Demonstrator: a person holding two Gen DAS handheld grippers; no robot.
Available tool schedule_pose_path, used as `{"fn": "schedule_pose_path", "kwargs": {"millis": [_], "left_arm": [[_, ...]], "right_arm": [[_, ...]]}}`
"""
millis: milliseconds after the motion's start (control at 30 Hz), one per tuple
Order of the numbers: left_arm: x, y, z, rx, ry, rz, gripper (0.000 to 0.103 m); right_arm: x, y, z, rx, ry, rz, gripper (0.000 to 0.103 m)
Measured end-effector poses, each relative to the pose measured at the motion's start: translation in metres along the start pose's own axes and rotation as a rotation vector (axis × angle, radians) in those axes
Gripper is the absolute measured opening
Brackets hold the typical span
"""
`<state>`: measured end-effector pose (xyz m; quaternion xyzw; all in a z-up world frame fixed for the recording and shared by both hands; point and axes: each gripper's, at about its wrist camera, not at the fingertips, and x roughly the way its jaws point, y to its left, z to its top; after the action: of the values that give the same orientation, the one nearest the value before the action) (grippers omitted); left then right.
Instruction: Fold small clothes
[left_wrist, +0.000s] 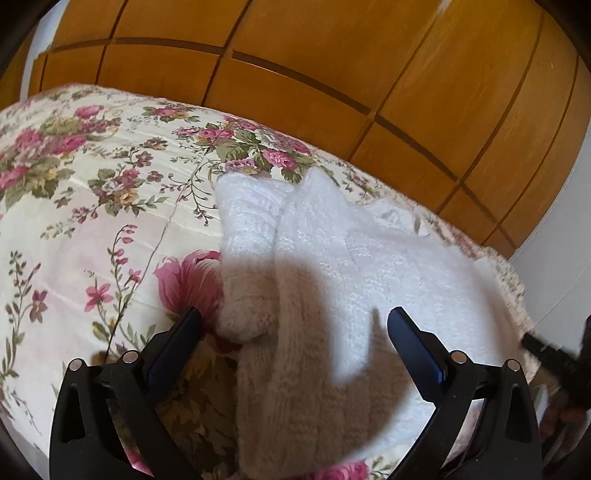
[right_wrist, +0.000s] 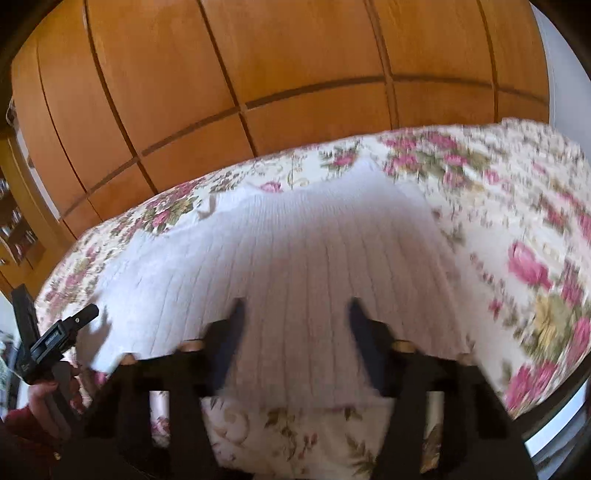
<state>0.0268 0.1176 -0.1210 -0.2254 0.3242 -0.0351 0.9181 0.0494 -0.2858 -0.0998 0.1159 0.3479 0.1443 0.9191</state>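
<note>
Floral bedspread (left_wrist: 92, 229) bears one white knit garment (left_wrist: 332, 295); both hand-held grippers (left_wrist: 293, 325) (right_wrist: 295, 306) gape apart.

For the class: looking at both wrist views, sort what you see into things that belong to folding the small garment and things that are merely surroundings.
Belongs to the job:
white knitted garment
left gripper
right gripper

Just surroundings:
floral bedspread
wooden wardrobe

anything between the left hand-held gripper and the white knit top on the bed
Nothing visible. The left hand-held gripper hangs open right above the white knit top, which lies on the floral bedspread. Only the gripper's shadow falls on the knit between its fingers.
</note>
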Motion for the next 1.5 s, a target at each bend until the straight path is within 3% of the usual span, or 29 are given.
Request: {"fn": "schedule_pose_path", "kwargs": {"millis": [67, 300, 467, 533, 633, 833, 1067, 1133, 1233, 1333, 1500], "left_arm": [[-0.004, 0.002, -0.002, -0.01, -0.007, -0.015, 0.099], [-0.009, -0.002, -0.007, 0.01, -0.019, -0.021, 0.099], [-0.003, 0.001, -0.002, -0.014, -0.002, -0.045, 0.099], [0.002, 0.001, 0.001, -0.021, 0.006, -0.067, 0.099], [0.009, 0.001, 0.004, -0.035, 0.02, -0.092, 0.098], [0.02, 0.001, 0.01, -0.083, 0.047, -0.122, 0.078], [0.032, -0.002, 0.016, -0.078, 0.074, -0.119, 0.077], [0.036, -0.003, 0.017, -0.093, 0.092, -0.12, 0.058], [0.042, -0.004, 0.017, -0.124, 0.127, -0.139, 0.041], [0.044, -0.007, 0.018, -0.138, 0.147, -0.151, 0.033], [0.038, -0.011, 0.025, -0.17, 0.141, -0.18, 0.028]], "right_arm": [[0.002, -0.001, -0.005, 0.018, 0.02, 0.028, 0.024], [0.011, 0.015, -0.01, 0.002, 0.034, 0.153, 0.024], [0.026, 0.023, -0.013, -0.045, 0.062, 0.105, 0.023], [0.043, 0.014, -0.019, -0.031, 0.118, 0.062, 0.017], [0.049, 0.003, -0.023, 0.011, 0.126, 0.109, 0.017], [0.046, 0.011, -0.027, -0.043, 0.116, 0.077, 0.018], [0.047, 0.016, -0.027, -0.052, 0.104, 0.052, 0.02], [0.047, 0.015, -0.027, -0.043, 0.106, 0.054, 0.02], [0.047, 0.014, -0.025, -0.041, 0.109, 0.056, 0.02], [0.047, 0.014, -0.025, -0.043, 0.108, 0.055, 0.02], [0.047, 0.016, -0.025, -0.052, 0.108, 0.047, 0.02]]}}
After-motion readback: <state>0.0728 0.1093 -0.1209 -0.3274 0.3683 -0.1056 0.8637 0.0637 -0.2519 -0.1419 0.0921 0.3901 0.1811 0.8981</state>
